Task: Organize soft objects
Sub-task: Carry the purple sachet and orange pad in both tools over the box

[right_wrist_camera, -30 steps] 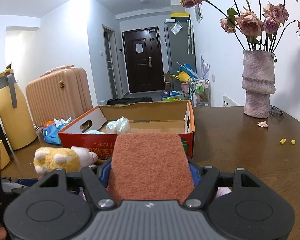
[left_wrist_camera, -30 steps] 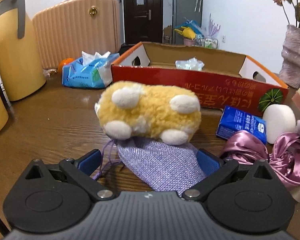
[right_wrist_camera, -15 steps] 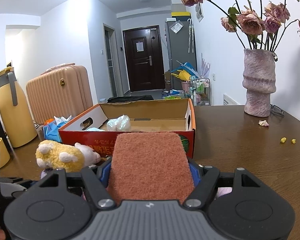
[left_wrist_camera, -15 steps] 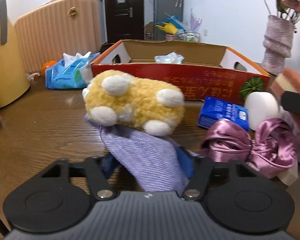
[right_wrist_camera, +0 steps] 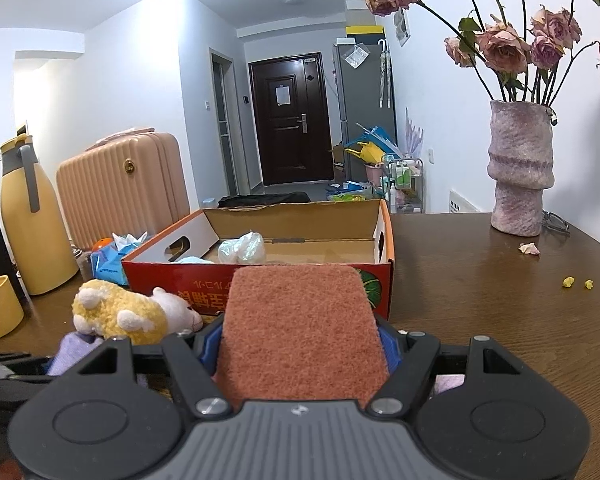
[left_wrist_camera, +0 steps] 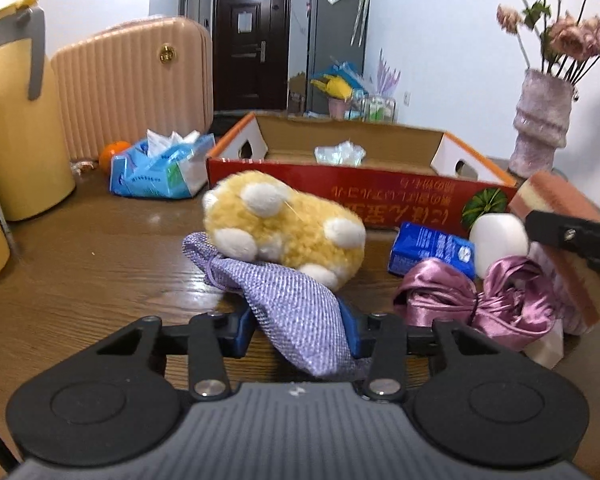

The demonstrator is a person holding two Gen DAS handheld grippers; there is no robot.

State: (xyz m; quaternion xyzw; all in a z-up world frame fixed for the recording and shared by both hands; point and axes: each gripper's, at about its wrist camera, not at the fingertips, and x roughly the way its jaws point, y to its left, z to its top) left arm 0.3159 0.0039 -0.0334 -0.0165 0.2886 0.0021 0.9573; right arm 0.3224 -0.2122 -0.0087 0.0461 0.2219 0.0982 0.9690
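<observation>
Left tool (left_wrist_camera: 298, 330) is pinched shut on a lavender mesh pouch (left_wrist_camera: 284, 300), whose far end is draped on the desk (left_wrist_camera: 80, 264) under the front of a yellow plush toy (left_wrist_camera: 284, 228); the plush is seen resting partly on the pouch. Right tool (right_wrist_camera: 300, 344) is clamped on a rust-coloured scouring sponge (right_wrist_camera: 300, 328), blue pads pressed against both its sides, held above the desk in front of the cardboard box. The same sponge, with its yellow layer, is seen at the right edge of the left view (left_wrist_camera: 556, 204). A red cardboard box (left_wrist_camera: 360, 196) is set open behind the plush, with a clear crumpled plastic bag (left_wrist_camera: 340, 154) inside. To the right of the plush, a blue tissue packet (left_wrist_camera: 430, 250), a white rounded object (left_wrist_camera: 498, 238) and a pink satin scrunchie (left_wrist_camera: 476, 300) are grouped close together. A blue tissue pack (left_wrist_camera: 160, 170) is placed left of the box, an orange (left_wrist_camera: 114, 150) just behind it. A yellow thermos jug (left_wrist_camera: 16, 112) and a peach suitcase (left_wrist_camera: 136, 84) are seen at the left. A pink vase (right_wrist_camera: 520, 168) of dried roses is set on the desk at the right, well apart from the box.
</observation>
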